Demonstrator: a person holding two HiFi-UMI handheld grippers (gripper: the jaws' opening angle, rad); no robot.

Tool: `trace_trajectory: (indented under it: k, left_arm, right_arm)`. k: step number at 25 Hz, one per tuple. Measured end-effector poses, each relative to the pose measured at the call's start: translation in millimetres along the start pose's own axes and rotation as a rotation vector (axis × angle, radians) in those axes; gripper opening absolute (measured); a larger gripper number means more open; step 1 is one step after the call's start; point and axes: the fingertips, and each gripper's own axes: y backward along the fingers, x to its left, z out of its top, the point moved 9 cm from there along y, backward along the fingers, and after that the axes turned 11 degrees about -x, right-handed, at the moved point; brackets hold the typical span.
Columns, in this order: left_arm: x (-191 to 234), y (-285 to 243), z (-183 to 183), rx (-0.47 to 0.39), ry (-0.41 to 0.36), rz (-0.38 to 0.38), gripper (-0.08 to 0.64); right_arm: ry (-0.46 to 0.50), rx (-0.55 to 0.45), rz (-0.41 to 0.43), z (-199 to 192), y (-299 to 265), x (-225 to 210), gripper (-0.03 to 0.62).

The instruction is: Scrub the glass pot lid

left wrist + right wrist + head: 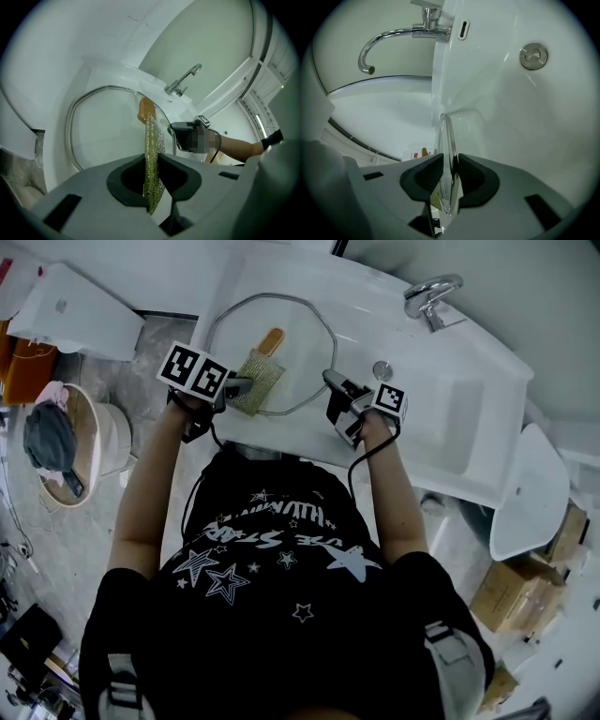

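The glass pot lid (pixel 281 320) with a metal rim and an orange knob (pixel 272 340) hangs over the white sink. My left gripper (pixel 242 385) is shut on a green-gold scrub pad (pixel 255 381), which lies against the lid's near left part. In the left gripper view the pad (pixel 152 154) stands edge-on between the jaws of the left gripper (pixel 151 164), in front of the lid (pixel 103 126). My right gripper (pixel 331 381) is shut on the lid's right rim. The right gripper view shows that rim (pixel 449 140) edge-on between the pads of the right gripper (pixel 450 171).
A chrome faucet (pixel 431 292) stands at the sink's far right, with a round button (pixel 381 369) on the sink deck (pixel 450 399). A tub holding cloth (pixel 56 442) sits on the floor at the left. Cardboard boxes (pixel 525 587) are at the right.
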Motion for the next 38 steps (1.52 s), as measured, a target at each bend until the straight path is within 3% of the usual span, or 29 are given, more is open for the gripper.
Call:
trace_trajectory:
  k: [13, 21, 30, 34, 38]
  left_arm:
    - [17.8, 9.4, -5.9, -0.004, 0.029, -0.093, 0.071]
    - [17.1, 11.3, -8.8, -0.011, 0.029, -0.194, 0.071]
    - [14.5, 16.0, -4.8, -0.049, 0.010, -0.281, 0.071]
    - [12.7, 29.3, 7.4, -0.109, -0.040, -0.310, 0.071]
    - [11.7, 44.1, 20.7, -0.171, -0.119, -0.336, 0.071]
  right_arm:
    - [0.046, -0.132, -0.072, -6.5, 12.7, 5.7, 0.121]
    - [0.075, -0.226, -0.095, -12.3, 24.5, 15.0, 0.143]
    - [0.346, -0.348, -0.262, -21.2, 46.7, 43.2, 0.144]
    - [0.426, -0.474, -0.285, -28.2, 57.0, 61.1, 0.132]
    - [0.471, -0.558, -0.254, -41.3, 59.0, 83.1, 0.132]
